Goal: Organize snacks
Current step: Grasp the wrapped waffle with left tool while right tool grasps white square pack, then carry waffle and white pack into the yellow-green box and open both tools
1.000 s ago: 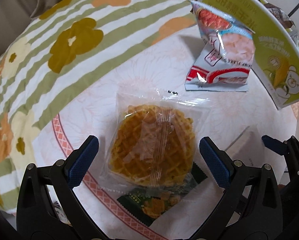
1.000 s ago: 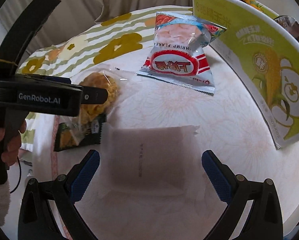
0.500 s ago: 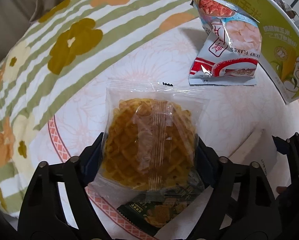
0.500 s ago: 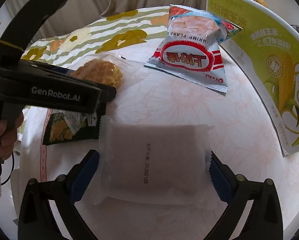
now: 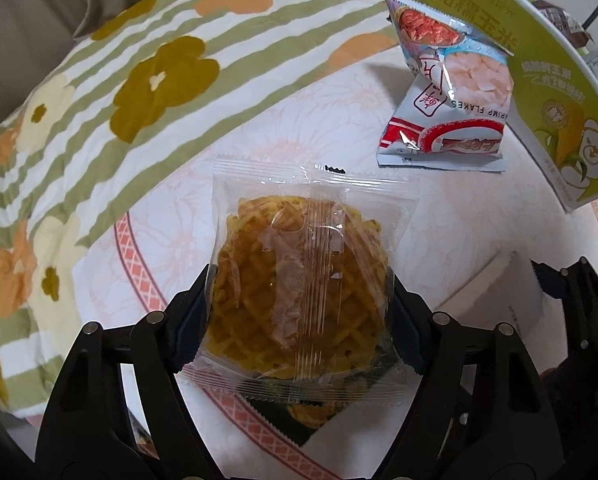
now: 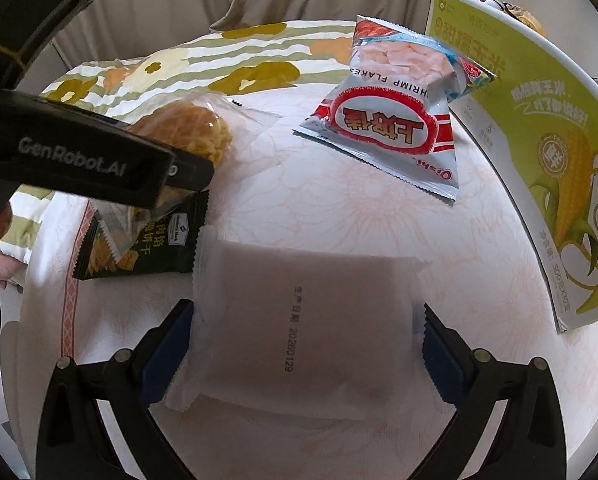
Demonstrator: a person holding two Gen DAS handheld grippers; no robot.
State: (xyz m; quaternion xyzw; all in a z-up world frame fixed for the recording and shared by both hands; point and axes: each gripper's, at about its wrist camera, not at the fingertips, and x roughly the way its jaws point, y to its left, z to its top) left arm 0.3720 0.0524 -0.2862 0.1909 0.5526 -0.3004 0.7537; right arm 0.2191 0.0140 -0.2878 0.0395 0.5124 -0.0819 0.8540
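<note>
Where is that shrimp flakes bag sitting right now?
The shrimp flakes bag stands at the table's far right, leaning against the green corn box, beyond the white packet in the right claw.

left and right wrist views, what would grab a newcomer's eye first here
First, the golden lattice cracker in its clear wrapper, clamped between the left gripper fingers at centre frame. Next, the frosted white packet held the same way in the right gripper. Behind both, the red-and-white shrimp flakes bag leans against the green corn-print box on the right.
</note>
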